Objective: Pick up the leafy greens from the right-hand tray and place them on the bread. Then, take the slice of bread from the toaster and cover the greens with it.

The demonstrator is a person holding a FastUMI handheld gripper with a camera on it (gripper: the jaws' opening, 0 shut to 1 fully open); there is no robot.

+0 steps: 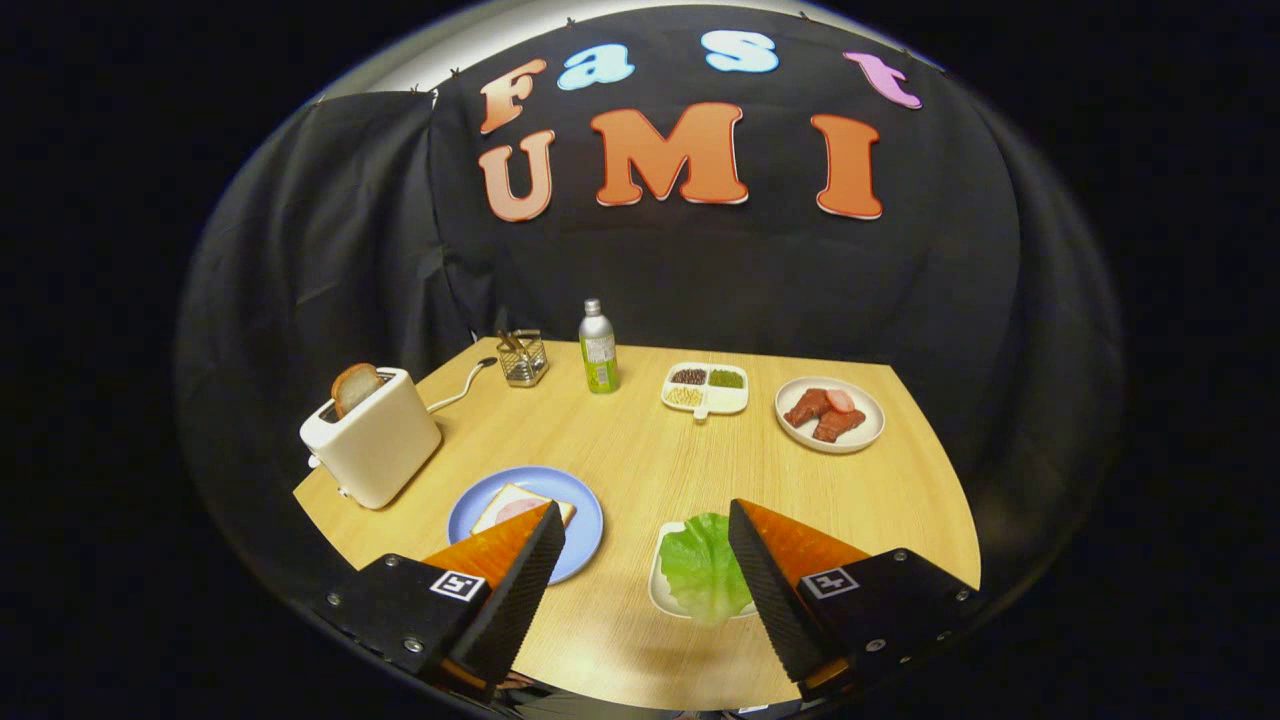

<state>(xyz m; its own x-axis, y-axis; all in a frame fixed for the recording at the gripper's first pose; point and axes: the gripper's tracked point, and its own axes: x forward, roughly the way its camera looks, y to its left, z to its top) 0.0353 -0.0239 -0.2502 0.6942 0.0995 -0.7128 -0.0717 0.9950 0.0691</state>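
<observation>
we see the tongs [640, 530] spread wide, holding nothing, poised above the light wooden surface [640, 450]. the crinkled green lettuce leaf [706, 562] lies in its small white rectangular tray [660, 590] just beside the right finger, partly tucked behind it. behind the left finger sits the round pale blue plate [580, 510], carrying a square slice of bread [505, 503] with what looks like a pink slice of ham on top; no greens lie on it.

beyond the plate stands the cream-white boxy toaster [375, 445], with a brown-crusted slice of toast [355, 388] poking up from its slot. so we judge nothing of the task done yet: the leaf is to be lifted and laid on the bread, then the toast drawn out and set over it.

farther back are a small clear holder with sticks [522, 357], a silver bottle with a green label [598, 347], a white four-part dish of beans and grains [706, 388], and a round white plate of reddish meat pieces [829, 413]. the bottle's label is too small for us to read. each finger base bears a square black-and-white marker, with no legible words.
</observation>
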